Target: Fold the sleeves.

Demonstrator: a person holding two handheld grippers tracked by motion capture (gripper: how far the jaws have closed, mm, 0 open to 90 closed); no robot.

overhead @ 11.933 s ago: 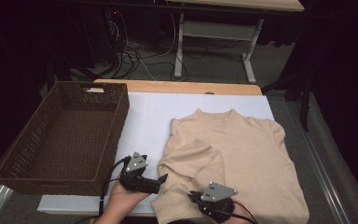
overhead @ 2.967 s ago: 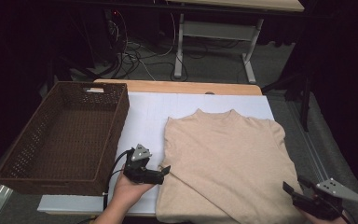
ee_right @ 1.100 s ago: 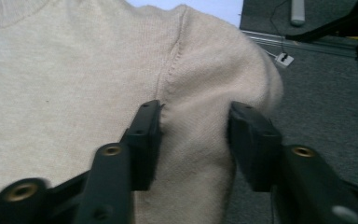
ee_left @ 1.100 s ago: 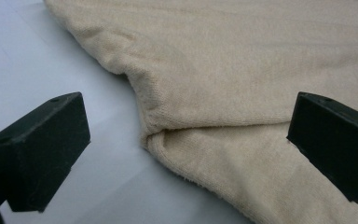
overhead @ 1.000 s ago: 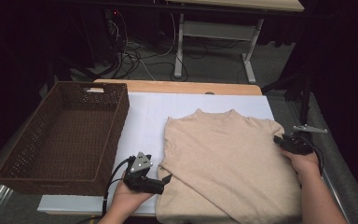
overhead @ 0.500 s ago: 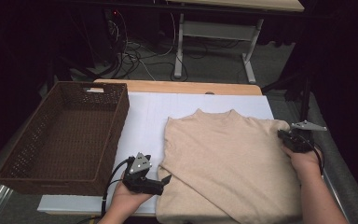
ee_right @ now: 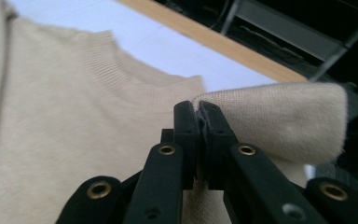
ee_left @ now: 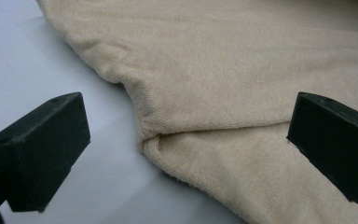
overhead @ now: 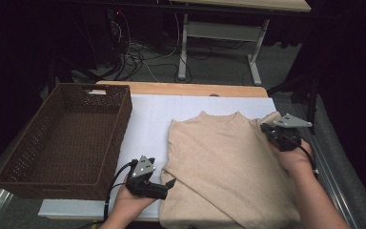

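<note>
Taking the beige sweater (overhead: 228, 167) as our landmark, we begin nearest to us, at its near-left edge: our left gripper (overhead: 169, 183) rests on the white table cover (overhead: 147, 119) just beside the folded hem, jaws spread wide with nothing between them, and in the left gripper view that fold of the sweater (ee_left: 242, 93) lies ahead, between the two black jaws but untouched. This hand has not moved over the last second. The change is at the sweater's far-right shoulder: our right gripper (overhead: 267, 128), open a second ago, has closed its jaws on the knit and raised it, so the shoulder corner now stands up off the table. In the right gripper view the jaws (ee_right: 199, 122) meet tight on a pinch of fabric beside the ribbed collar (ee_right: 121, 65). We judge that the fold of the right side across the body has begun. Left of the sweater, the wicker basket (overhead: 43, 157) sits empty, and beyond it runs the wooden table edge (overhead: 181, 88).
</note>
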